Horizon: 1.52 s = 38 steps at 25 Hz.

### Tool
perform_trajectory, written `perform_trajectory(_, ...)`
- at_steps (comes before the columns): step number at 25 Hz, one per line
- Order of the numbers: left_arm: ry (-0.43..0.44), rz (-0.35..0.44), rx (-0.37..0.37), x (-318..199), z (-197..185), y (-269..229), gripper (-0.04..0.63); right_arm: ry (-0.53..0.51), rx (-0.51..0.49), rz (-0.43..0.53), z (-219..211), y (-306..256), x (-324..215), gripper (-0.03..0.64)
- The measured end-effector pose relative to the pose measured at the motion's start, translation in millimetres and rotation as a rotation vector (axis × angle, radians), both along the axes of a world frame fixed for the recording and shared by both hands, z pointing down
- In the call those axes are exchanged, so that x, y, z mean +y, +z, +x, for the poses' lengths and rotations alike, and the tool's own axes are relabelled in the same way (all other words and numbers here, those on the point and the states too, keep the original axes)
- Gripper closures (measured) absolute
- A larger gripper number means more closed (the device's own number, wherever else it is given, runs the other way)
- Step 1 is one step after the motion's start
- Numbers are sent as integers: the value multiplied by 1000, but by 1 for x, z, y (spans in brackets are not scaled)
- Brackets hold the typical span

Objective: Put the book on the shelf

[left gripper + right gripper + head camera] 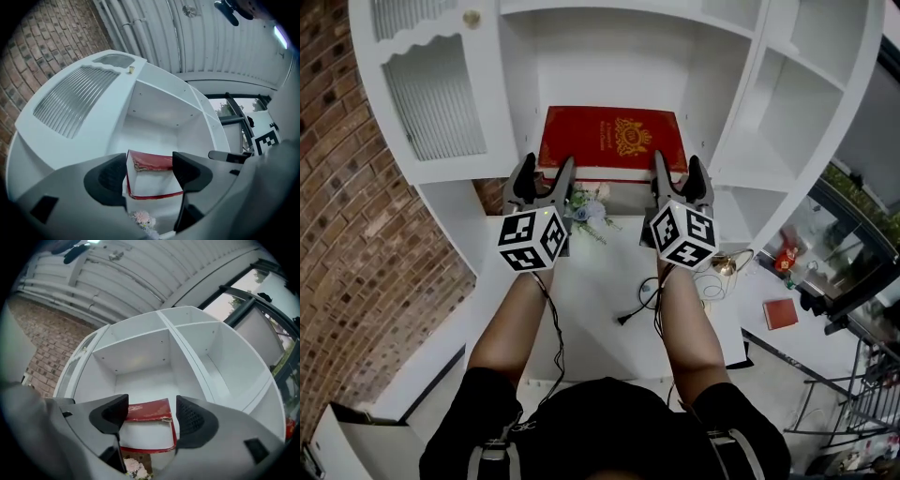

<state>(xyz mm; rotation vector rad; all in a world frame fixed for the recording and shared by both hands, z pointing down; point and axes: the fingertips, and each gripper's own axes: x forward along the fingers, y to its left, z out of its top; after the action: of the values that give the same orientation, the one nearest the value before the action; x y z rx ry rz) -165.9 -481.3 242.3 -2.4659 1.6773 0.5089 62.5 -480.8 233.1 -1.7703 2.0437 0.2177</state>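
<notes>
Person's dark shirt (600,427) at the bottom edge of the head view, both bare forearms stretched forward over a white tabletop (591,281). Left gripper (546,178) and right gripper (678,173) are level with each other, side by side and apart, both pointing into the white shelf unit (741,141). Left jaws: wide apart, pads pressing on nothing. Right jaws: likewise wide apart, nothing clamped. The red book (612,141) lies flat on the shelf of the middle compartment, gold emblem up, white page edge facing the grippers. In each gripper view the book's near end shows in the gap between the jaws, just beyond the pads. The left gripper lines up with the book's left front corner, the right gripper with its right front corner. A small bunch of flowers (586,211) sits below the shelf between the grippers. Black cable (639,307) on the tabletop. Louvred door (436,103) left of the book's compartment; brick wall (347,187) beyond.
</notes>
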Motion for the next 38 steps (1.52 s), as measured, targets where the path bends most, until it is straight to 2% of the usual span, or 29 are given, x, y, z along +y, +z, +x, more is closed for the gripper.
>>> perform_trajectory(3,34,-7,-6,-2,4,-2,321,16,53,7,-4,-3,1,321)
perform_trajectory(6,43,-14,-10,-4,6,-4,322,18,60,-1,-4,-4,-1,321)
perform_trajectory(11,30,-32,-59,-15,9,-8,325,25,82,-34,-3,-7,-12,319)
perform_trajectory(22,16,-114,-101,-42,17,-13,325,-6,83,-141,4,-10,-47,319)
perform_trajectory(32,11,-145,-100,-50,18,-13,325,14,75,-232,5,-9,-54,319)
perform_trajectory(36,11,-155,-82,-49,18,-13,325,13,66,-249,6,-10,-54,319)
perform_trajectory(38,-5,-148,-96,-47,17,-15,325,13,77,-241,5,-11,-52,319)
